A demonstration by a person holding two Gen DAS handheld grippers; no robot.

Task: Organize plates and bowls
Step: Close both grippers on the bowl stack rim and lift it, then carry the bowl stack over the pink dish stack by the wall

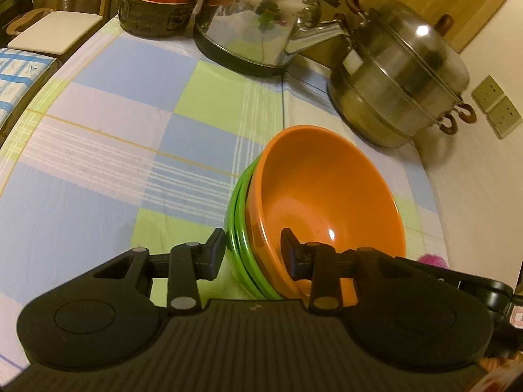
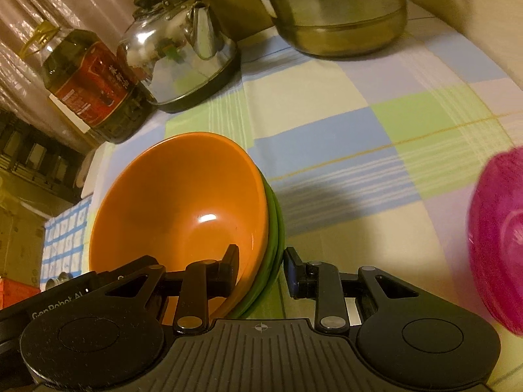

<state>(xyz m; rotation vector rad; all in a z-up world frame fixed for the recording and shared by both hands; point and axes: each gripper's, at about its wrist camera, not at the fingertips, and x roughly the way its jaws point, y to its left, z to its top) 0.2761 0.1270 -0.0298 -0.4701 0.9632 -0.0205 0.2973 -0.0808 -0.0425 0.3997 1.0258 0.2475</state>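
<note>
An orange bowl (image 1: 327, 202) sits nested in a green bowl (image 1: 237, 225) on the checked tablecloth. My left gripper (image 1: 253, 254) straddles the left rims of both bowls, one finger outside the green bowl, one inside the orange; its jaws stand apart with gaps to the rims. In the right wrist view the orange bowl (image 2: 183, 209) and green bowl (image 2: 274, 241) show again. My right gripper (image 2: 261, 269) straddles their right rims the same way, jaws apart. A pink bowl (image 2: 497, 238) lies at the right.
A steel kettle (image 1: 261, 16), a dark oil bottle (image 1: 157, 0) and a stacked steel steamer pot (image 1: 402, 75) stand along the far side of the table. The wall (image 1: 483, 196) runs close on the right. A white chair seat (image 1: 55, 32) stands beyond the left edge.
</note>
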